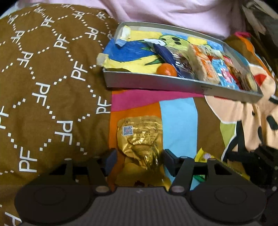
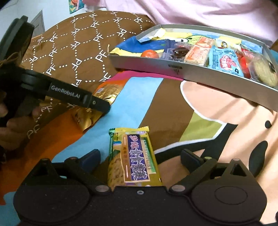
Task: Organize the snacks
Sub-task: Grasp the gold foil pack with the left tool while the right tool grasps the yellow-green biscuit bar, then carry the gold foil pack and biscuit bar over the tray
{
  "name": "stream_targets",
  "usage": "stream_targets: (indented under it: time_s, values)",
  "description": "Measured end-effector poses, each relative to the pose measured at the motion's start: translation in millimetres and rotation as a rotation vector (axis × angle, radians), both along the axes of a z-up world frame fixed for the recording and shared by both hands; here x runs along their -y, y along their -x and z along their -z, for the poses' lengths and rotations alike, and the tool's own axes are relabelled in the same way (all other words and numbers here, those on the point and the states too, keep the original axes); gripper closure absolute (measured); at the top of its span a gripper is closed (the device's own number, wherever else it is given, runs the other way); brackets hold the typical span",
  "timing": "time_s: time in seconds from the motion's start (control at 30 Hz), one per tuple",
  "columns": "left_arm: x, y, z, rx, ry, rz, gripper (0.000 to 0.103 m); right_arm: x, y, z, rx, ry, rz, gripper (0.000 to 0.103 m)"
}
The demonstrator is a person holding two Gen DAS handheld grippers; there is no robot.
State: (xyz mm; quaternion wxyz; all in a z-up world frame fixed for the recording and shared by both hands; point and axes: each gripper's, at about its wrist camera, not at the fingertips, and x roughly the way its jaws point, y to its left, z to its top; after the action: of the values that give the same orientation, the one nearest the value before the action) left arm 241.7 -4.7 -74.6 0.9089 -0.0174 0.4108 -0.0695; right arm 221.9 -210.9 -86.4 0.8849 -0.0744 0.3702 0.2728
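Note:
A crumpled gold foil packet (image 1: 140,137) lies on the colourful bedcover between the fingers of my left gripper (image 1: 139,156). The jaws stand open, each pad just beside an edge of the packet. In the right wrist view a left-gripper finger (image 2: 97,103) reaches over the gold packet (image 2: 107,92). A yellow-green snack bar (image 2: 133,158) lies flat between the wide-open fingers of my right gripper (image 2: 139,160), with a gap on each side. The grey tray (image 1: 156,85) (image 2: 156,64) beyond holds a mandarin (image 1: 166,69) and several wrapped snacks packed on its right side.
A brown pillow printed with "PF" (image 1: 43,78) fills the left. Pink fabric (image 1: 173,12) lies behind the tray. The tray's left half shows a bare drawing with torn tape. A hand (image 2: 10,125) holds the left gripper's handle.

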Motion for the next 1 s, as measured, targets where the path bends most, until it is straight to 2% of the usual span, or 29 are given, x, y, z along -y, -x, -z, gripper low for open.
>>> stream_targets:
  time_s: [0.1,0.27,0.37,0.53,0.63,0.77,0.9,1.0]
  values:
    - [7,7,1,0.004,-0.034,0.026,0.050,-4,3,0,0.019,0.013,-0.017,0.019]
    - [10,22,0,-0.016,-0.016,0.034,0.051,-2,6,-5,-0.009,-0.010,0.002,0.045]
    - [16,33,0,-0.024,-0.033,0.056,0.051,-2,10,-8,-0.026,-0.007,0.020,0.051]
    - [21,36,2,-0.016,-0.072,0.068,0.044,-1,21,-12,-0.034,0.011,0.048,0.052]
    - [18,31,2,-0.018,-0.063,0.062,0.039,-3,23,-11,-0.016,0.026,0.045,0.048]
    - [16,25,4,-0.021,-0.056,0.071,0.038,-3,20,-7,-0.002,0.026,0.053,0.041]
    - [16,26,6,-0.020,-0.070,0.093,0.044,-4,20,-5,0.004,0.032,0.053,0.041]
    - [17,29,5,-0.031,-0.072,0.099,0.055,-4,20,-6,-0.003,0.021,0.049,0.051]
